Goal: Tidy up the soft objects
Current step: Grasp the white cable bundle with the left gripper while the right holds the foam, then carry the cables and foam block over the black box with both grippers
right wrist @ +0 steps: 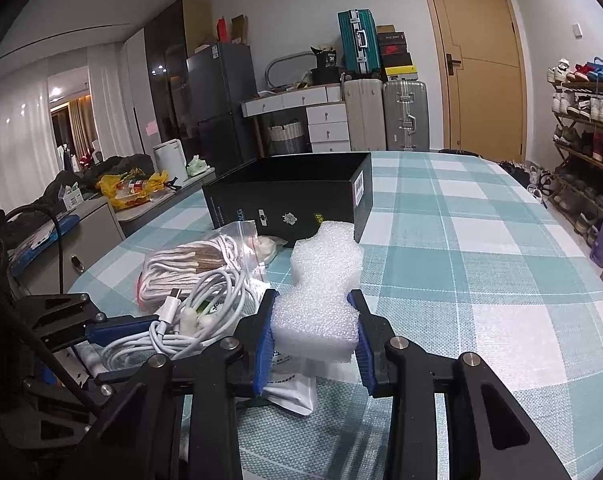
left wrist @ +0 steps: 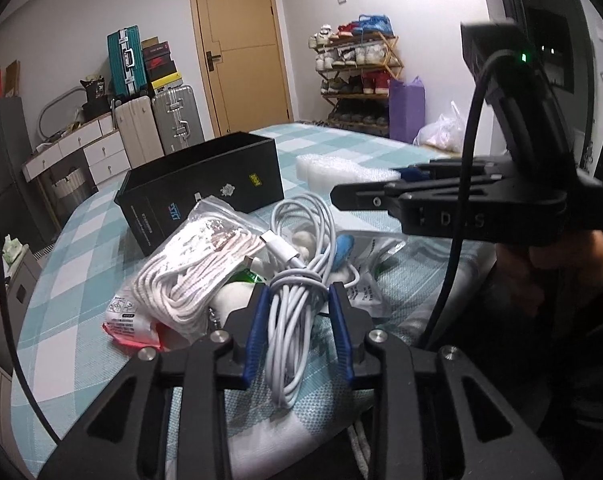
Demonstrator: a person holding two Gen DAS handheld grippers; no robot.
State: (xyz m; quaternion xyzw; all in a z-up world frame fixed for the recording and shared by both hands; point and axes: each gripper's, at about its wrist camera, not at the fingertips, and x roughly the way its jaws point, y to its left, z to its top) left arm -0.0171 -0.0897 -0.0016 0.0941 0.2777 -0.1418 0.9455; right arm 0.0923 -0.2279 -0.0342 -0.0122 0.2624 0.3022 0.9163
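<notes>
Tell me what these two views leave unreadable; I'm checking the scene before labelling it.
- Inside of the black box: right wrist view, hidden by its near wall.
- Box print: left wrist view, too small.
- White pouch: right wrist view, mostly under the foam piece and right gripper.
- Coiled white cable: lower end behind the left gripper.

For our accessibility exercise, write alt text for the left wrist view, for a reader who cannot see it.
The left gripper is shut on a bundle of white charging cable above a checked tablecloth. Beyond lie a bagged white cord and an open black box; the right gripper is at right.
</notes>
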